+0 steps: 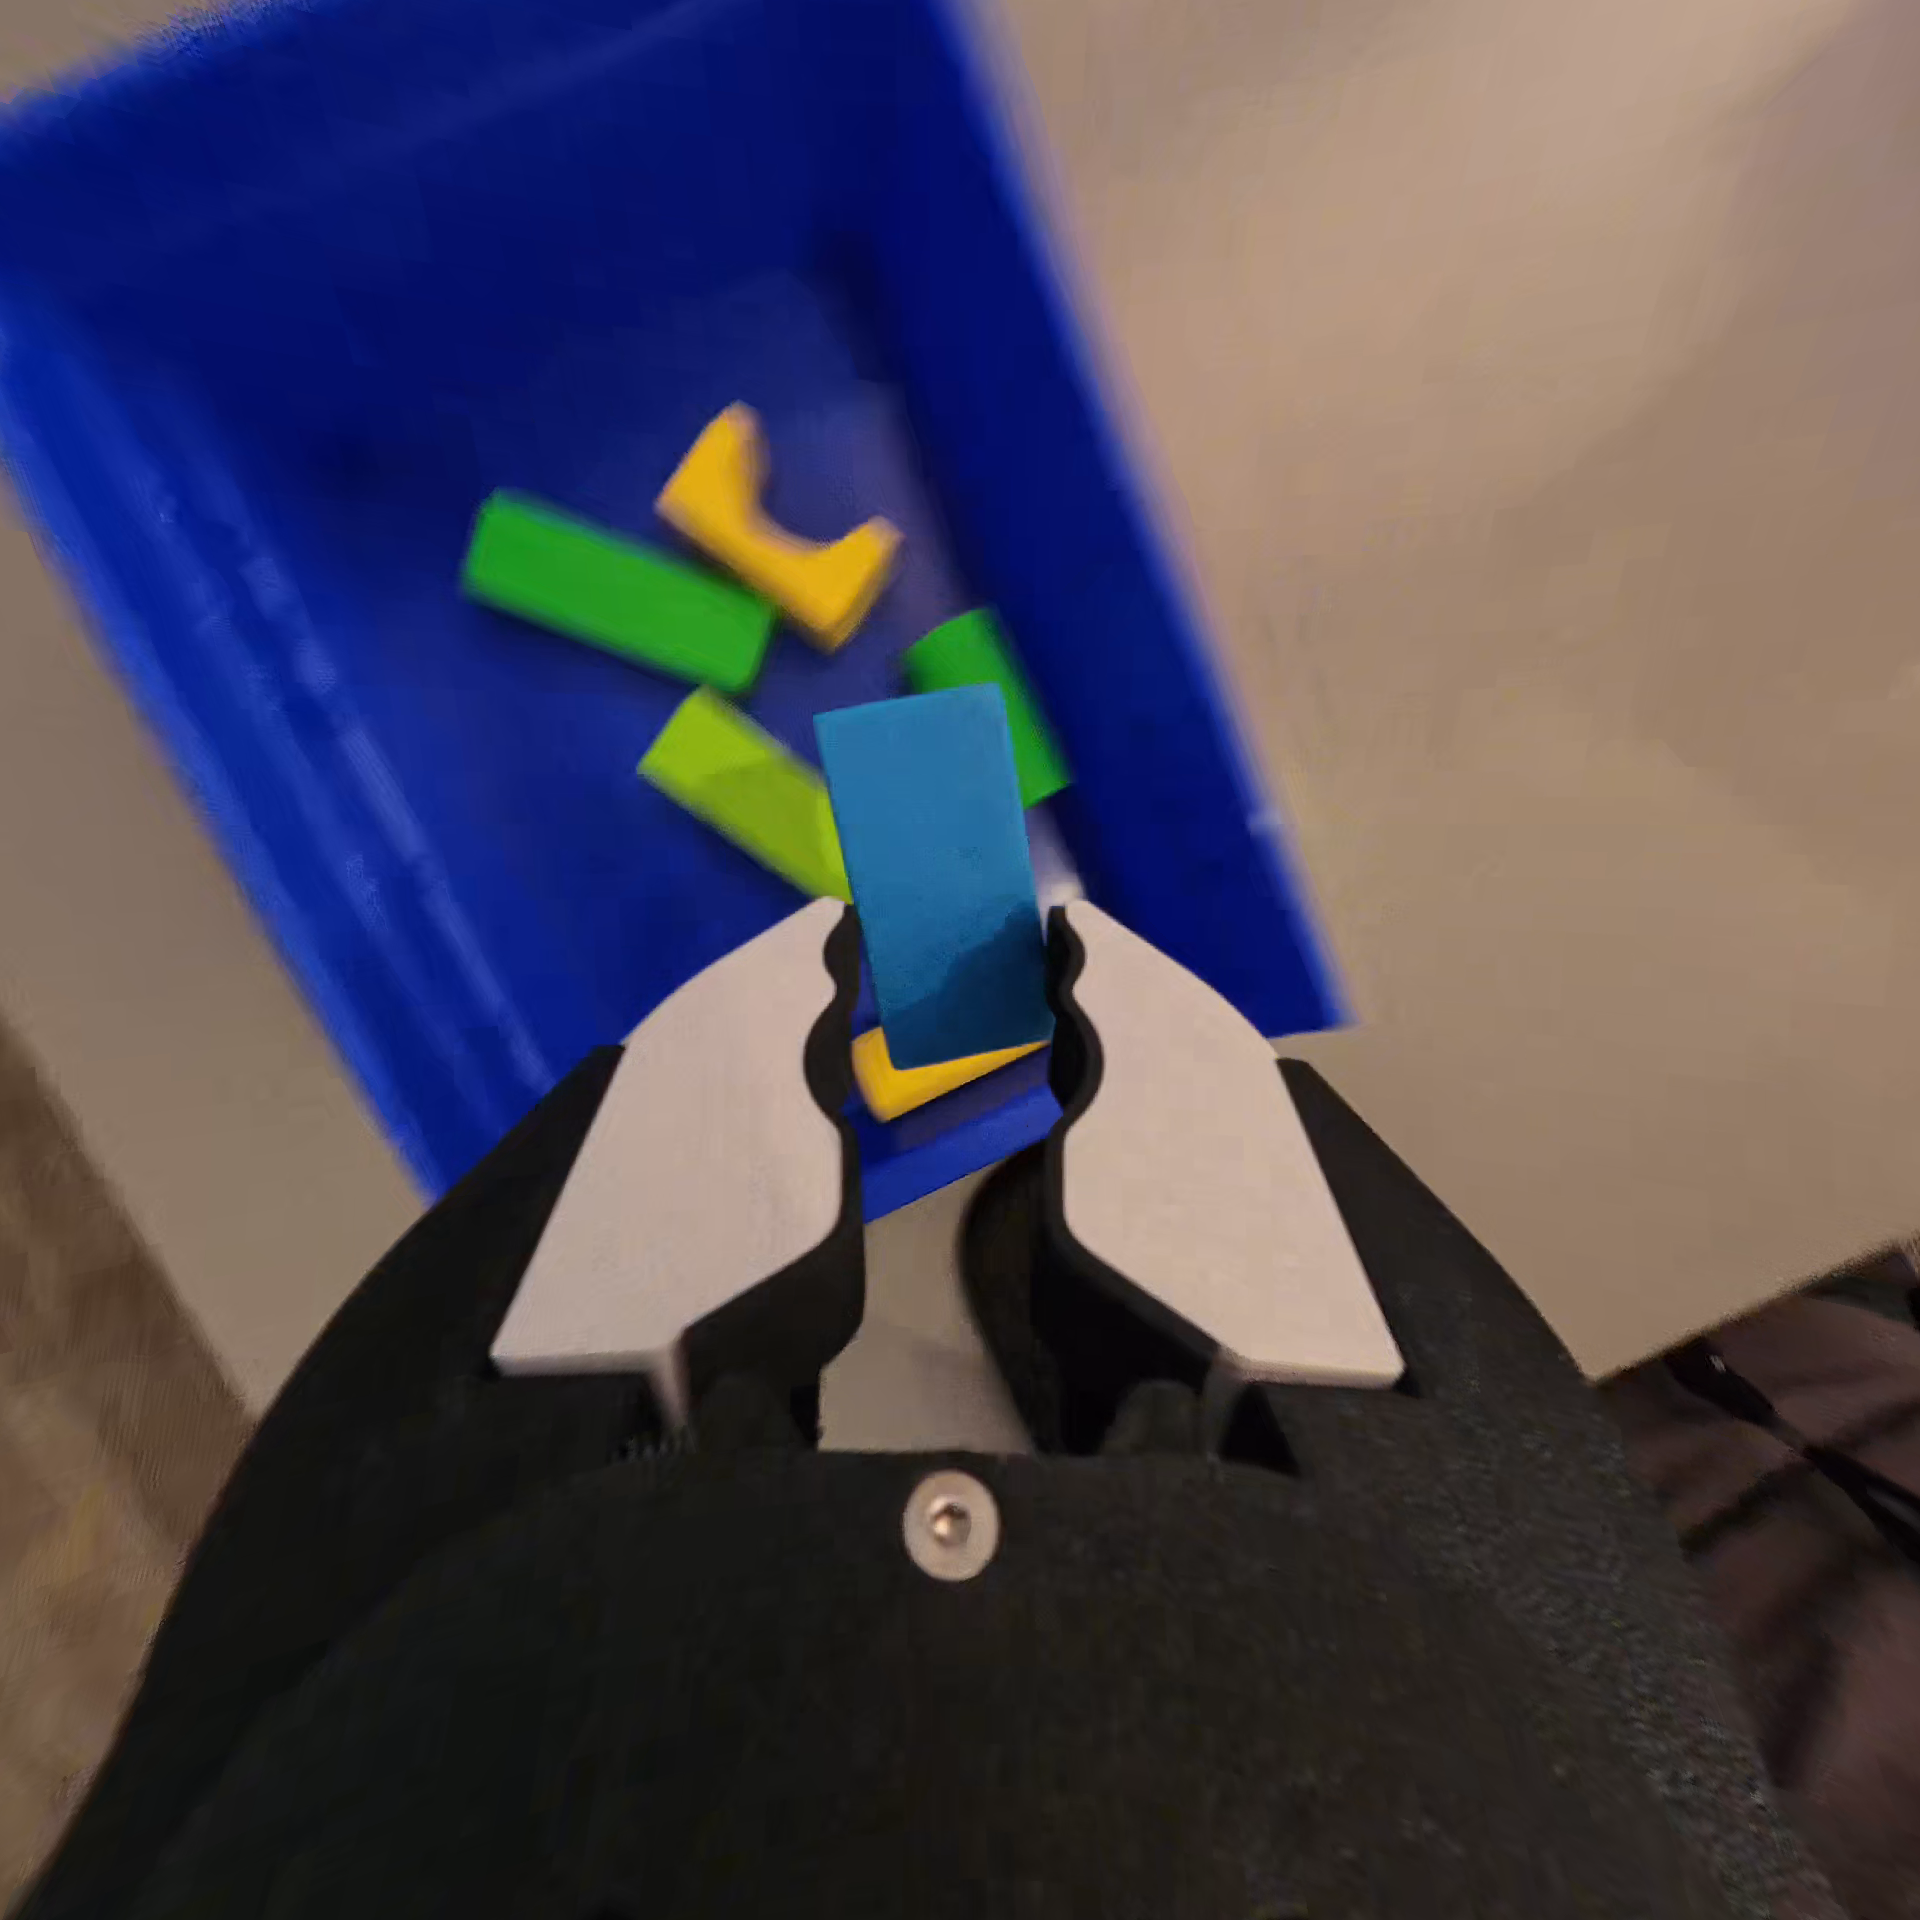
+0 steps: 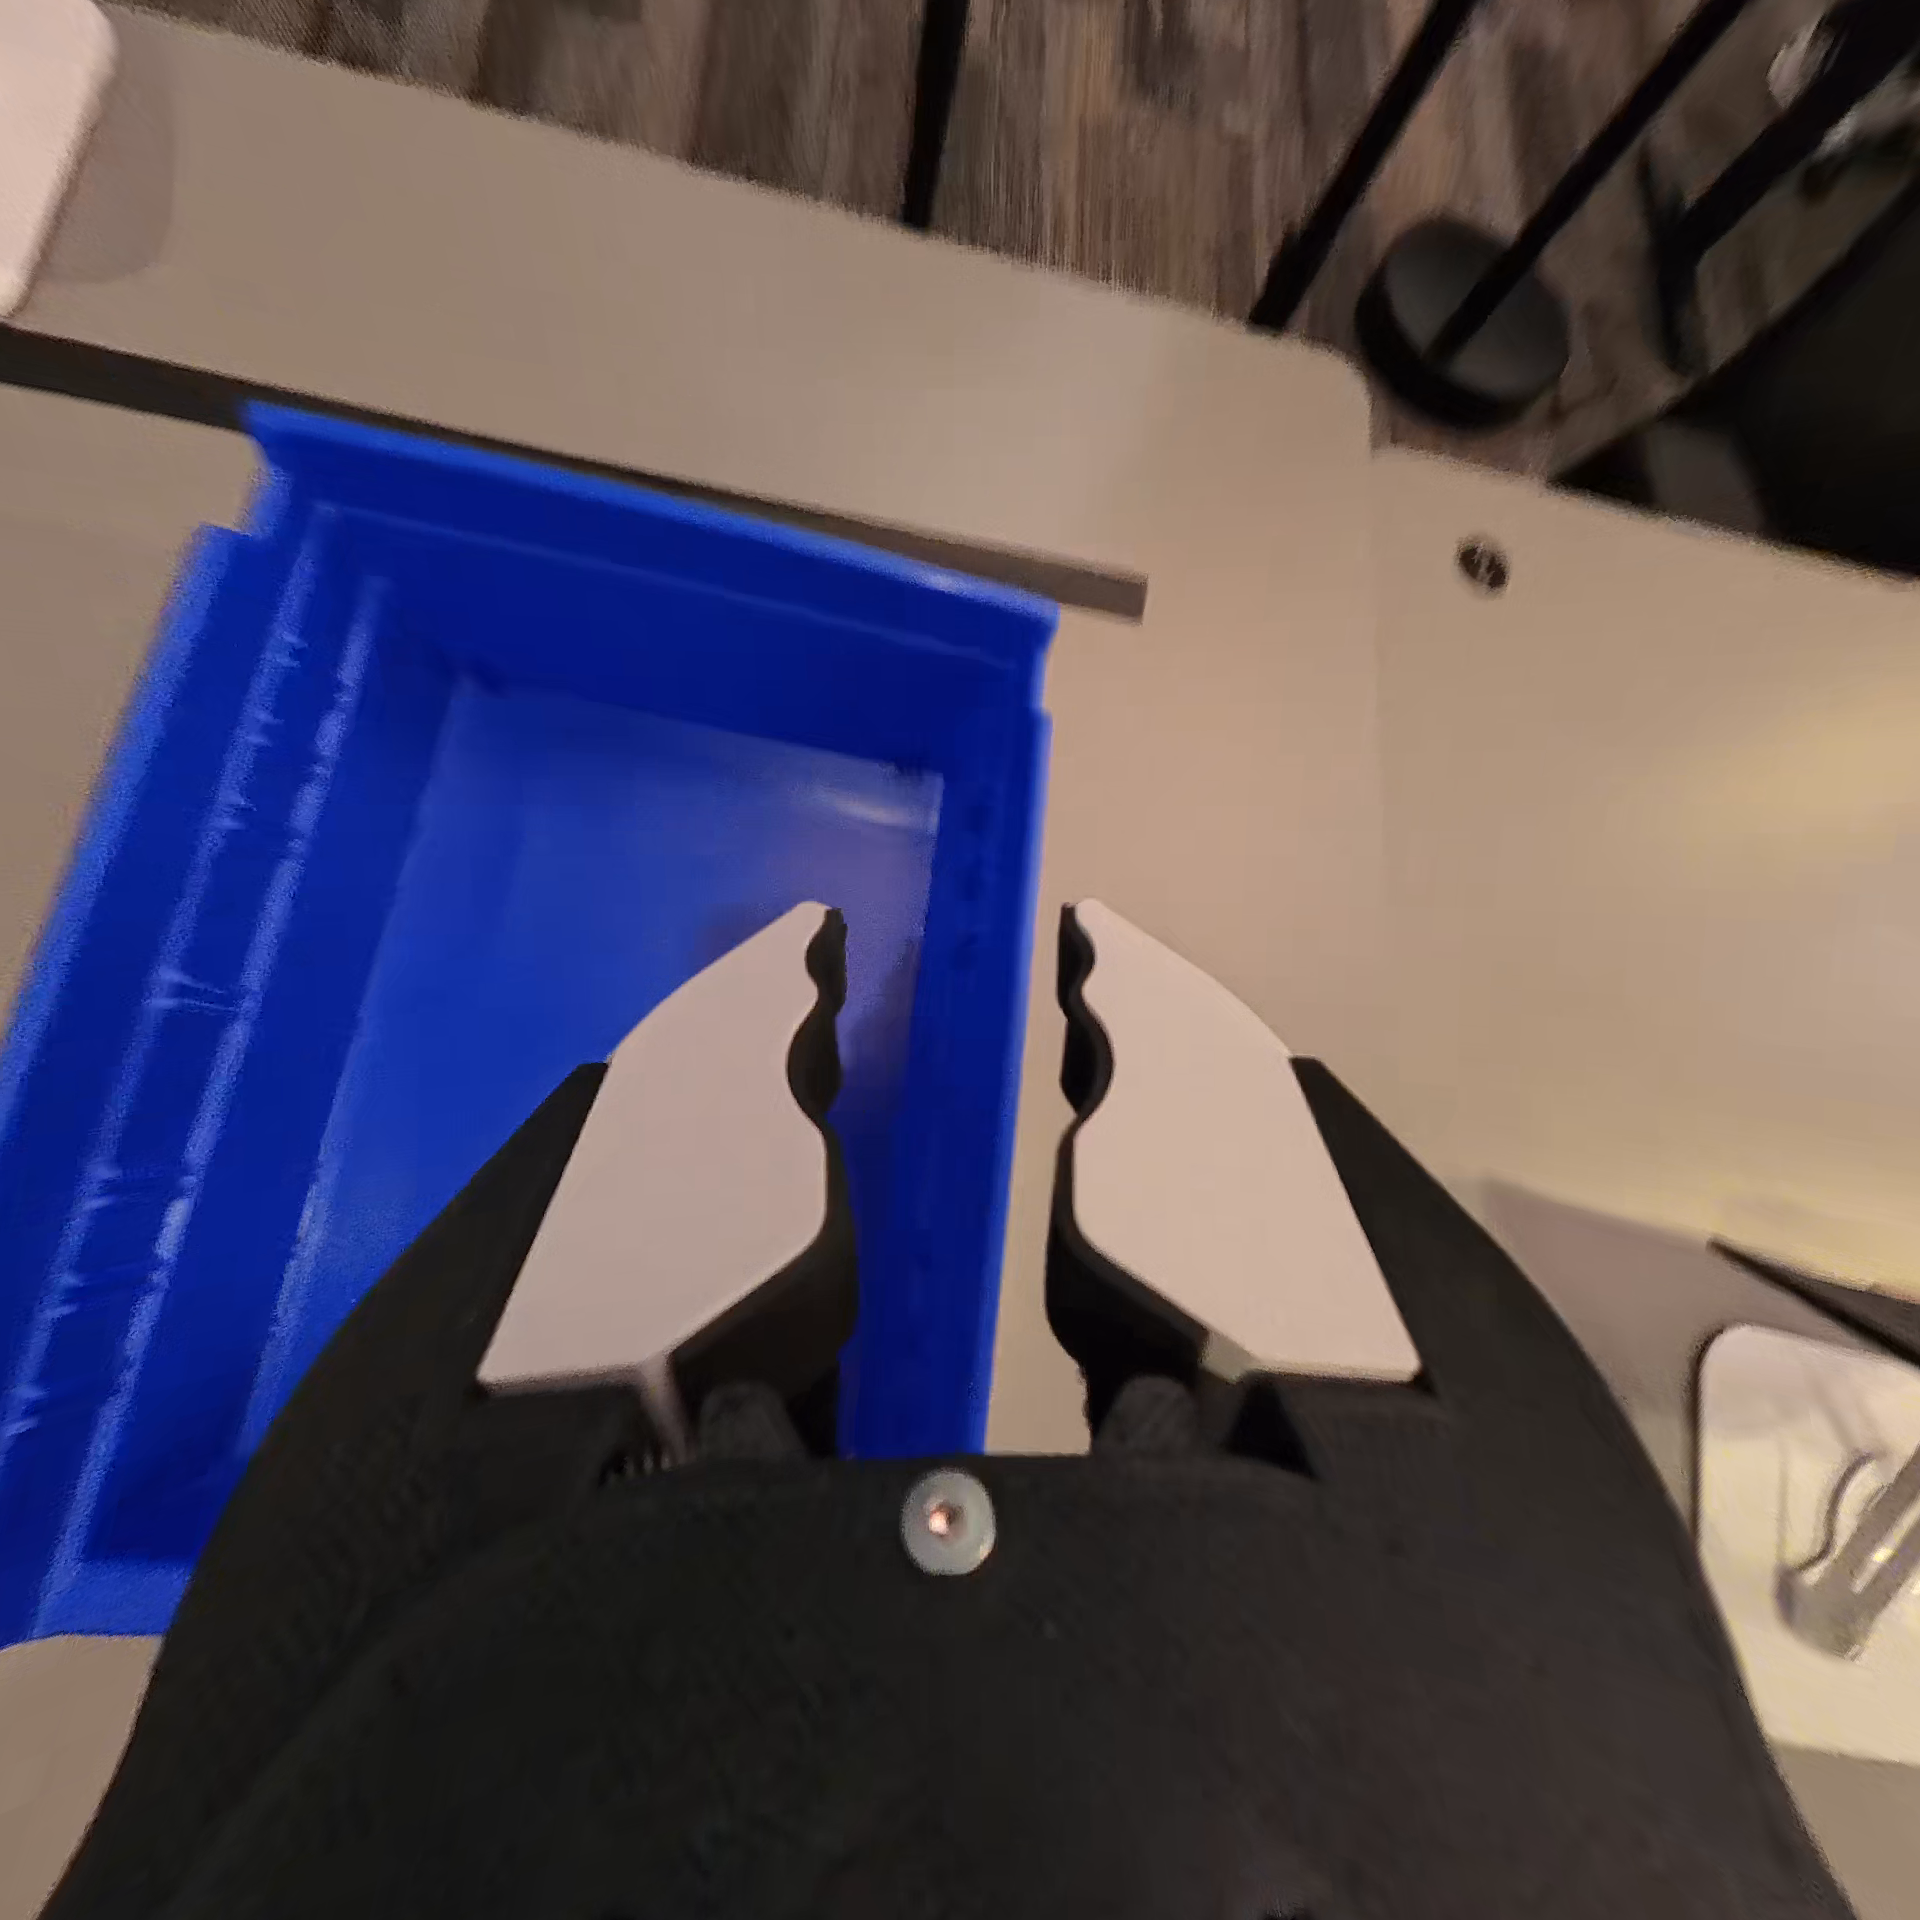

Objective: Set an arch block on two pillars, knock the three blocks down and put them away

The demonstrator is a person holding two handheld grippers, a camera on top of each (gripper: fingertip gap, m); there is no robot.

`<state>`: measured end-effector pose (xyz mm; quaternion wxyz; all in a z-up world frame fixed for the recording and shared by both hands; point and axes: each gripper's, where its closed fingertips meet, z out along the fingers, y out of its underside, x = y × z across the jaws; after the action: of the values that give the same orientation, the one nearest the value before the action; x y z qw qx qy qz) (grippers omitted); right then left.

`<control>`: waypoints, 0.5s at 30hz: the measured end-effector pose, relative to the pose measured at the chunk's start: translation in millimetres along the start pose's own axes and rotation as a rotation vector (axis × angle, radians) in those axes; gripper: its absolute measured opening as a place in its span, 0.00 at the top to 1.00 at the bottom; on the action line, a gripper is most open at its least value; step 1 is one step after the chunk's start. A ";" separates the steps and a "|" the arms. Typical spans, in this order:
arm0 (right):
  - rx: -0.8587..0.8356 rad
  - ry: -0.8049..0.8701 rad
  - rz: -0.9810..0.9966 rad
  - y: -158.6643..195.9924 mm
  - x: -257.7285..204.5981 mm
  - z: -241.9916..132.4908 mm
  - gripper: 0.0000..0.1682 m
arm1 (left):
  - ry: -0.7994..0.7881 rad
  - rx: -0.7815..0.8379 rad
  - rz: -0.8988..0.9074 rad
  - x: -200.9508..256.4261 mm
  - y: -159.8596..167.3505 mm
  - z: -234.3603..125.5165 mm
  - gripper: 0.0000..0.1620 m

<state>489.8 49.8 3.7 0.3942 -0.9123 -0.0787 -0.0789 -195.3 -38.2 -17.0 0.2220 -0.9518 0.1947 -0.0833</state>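
Note:
My left gripper is shut on a light-blue rectangular block and holds it upright above the blue bin. In the bin lie a yellow arch block, a dark green block, a light green block and another green block, which the held block partly hides. A yellow piece shows under the held block. My right gripper is open and empty above the right wall of the blue bin.
The bin stands on a beige table. A black stand base sits on the floor beyond the table's far corner. A shiny metal object lies at the lower right. Dark fabric shows right of my left gripper. The tips of one gripper are about 70 cm away from the tips of the other.

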 end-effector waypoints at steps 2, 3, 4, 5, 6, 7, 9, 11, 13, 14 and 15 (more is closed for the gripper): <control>0.114 -0.021 -0.092 -27.7 -26.3 -21.6 0.76 | 0.111 0.077 0.156 45.3 -16.1 -9.8 0.79; 0.184 -0.066 -0.153 -42.3 -48.0 -33.6 0.76 | 0.147 0.101 0.242 66.6 -21.9 -11.7 0.79; 0.260 -0.143 -0.218 -55.9 -76.8 -46.5 0.76 | 0.170 0.117 0.324 86.4 -27.0 -11.6 0.79; 0.337 -0.257 -0.288 -66.6 -112.2 -60.7 0.76 | 0.184 0.133 0.407 105.1 -32.6 -9.7 0.79; 0.411 -0.409 -0.363 -72.7 -153.6 -77.0 0.76 | 0.198 0.155 0.488 123.8 -38.4 -6.1 0.79; 0.483 -0.598 -0.445 -72.8 -199.0 -96.6 0.76 | 0.218 0.165 0.559 142.4 -42.4 -0.8 0.79; 0.625 -0.994 -0.609 -58.5 -284.3 -140.3 0.76 | 0.270 0.150 0.684 176.6 -43.1 14.1 0.79; 0.682 -1.244 -0.720 -34.8 -344.7 -162.0 0.76 | 0.290 0.120 0.769 198.9 -40.8 30.4 0.79; 0.616 -1.299 -0.805 -12.7 -387.2 -152.9 0.75 | 0.284 0.085 0.825 210.1 -37.6 45.2 0.79; 0.595 -1.270 -0.852 -4.4 -403.2 -143.1 0.73 | 0.291 0.064 0.853 215.0 -34.0 51.1 0.79; 0.595 -1.230 -0.894 2.0 -416.0 -133.7 0.72 | 0.297 0.043 0.884 219.0 -29.7 56.3 0.79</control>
<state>73.6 -83.2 7.1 0.4375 -0.5317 -0.6554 0.3104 27.8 -81.0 -37.6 0.2256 -0.7505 0.6095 -0.1200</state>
